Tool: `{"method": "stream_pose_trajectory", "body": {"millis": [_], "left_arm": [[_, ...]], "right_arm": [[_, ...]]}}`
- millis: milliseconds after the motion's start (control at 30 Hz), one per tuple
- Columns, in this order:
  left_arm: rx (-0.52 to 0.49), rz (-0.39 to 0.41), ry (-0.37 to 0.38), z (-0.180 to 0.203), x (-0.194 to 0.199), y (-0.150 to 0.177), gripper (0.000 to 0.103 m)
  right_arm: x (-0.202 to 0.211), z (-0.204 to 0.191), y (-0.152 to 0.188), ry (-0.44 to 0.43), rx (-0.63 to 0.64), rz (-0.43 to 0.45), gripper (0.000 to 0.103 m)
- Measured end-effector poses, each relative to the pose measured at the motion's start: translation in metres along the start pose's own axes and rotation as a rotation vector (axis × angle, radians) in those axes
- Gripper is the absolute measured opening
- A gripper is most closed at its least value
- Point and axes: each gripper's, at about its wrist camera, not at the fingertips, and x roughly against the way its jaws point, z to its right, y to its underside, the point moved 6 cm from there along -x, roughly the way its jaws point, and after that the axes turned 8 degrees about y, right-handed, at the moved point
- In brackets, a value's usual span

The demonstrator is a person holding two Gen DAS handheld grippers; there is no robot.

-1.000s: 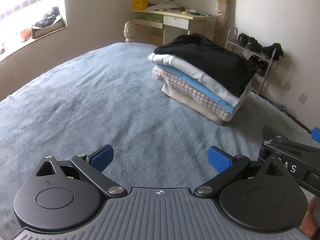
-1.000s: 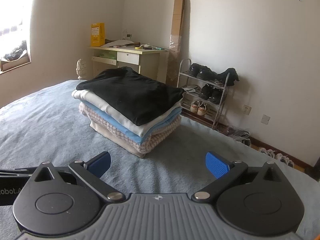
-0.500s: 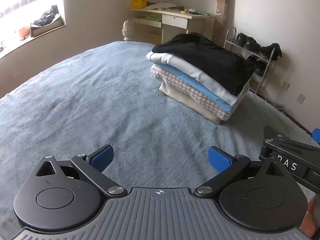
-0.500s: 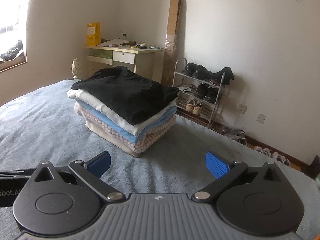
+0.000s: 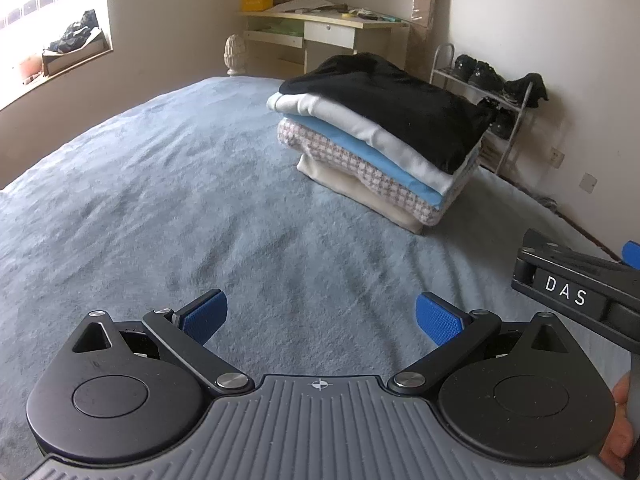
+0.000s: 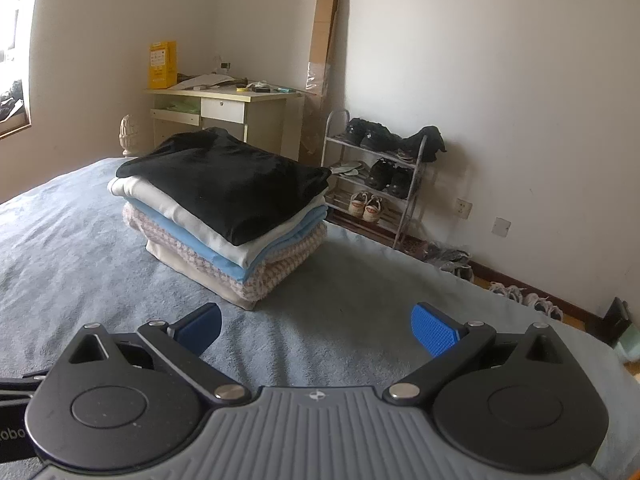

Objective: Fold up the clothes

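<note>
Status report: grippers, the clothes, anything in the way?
Left gripper open, empty. Right gripper open, empty. Folded stack on bed, untouched. Nothing between.

I count one stack of folded clothes (image 6: 224, 216) on the bed (image 5: 160, 200), five garments in it: black on top, then white, light blue, checked, cream. I see two grippers, each with two blue pads (image 5: 438, 322). One desk (image 6: 224, 110), one yellow box (image 6: 162, 65), one shoe rack (image 6: 376, 176) with three shelves.
</note>
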Motion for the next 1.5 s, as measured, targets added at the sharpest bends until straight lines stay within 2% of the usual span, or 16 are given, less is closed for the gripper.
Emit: {"method": "stream_pose_trajectory", "body": {"millis": [1500], "left_arm": [[-0.005, -0.015, -0.001, 0.0041, -0.001, 0.0009, 0.102]], "right_arm": [[-0.0046, -0.0011, 0.0025, 0.0, 0.011, -0.03, 0.103]]}}
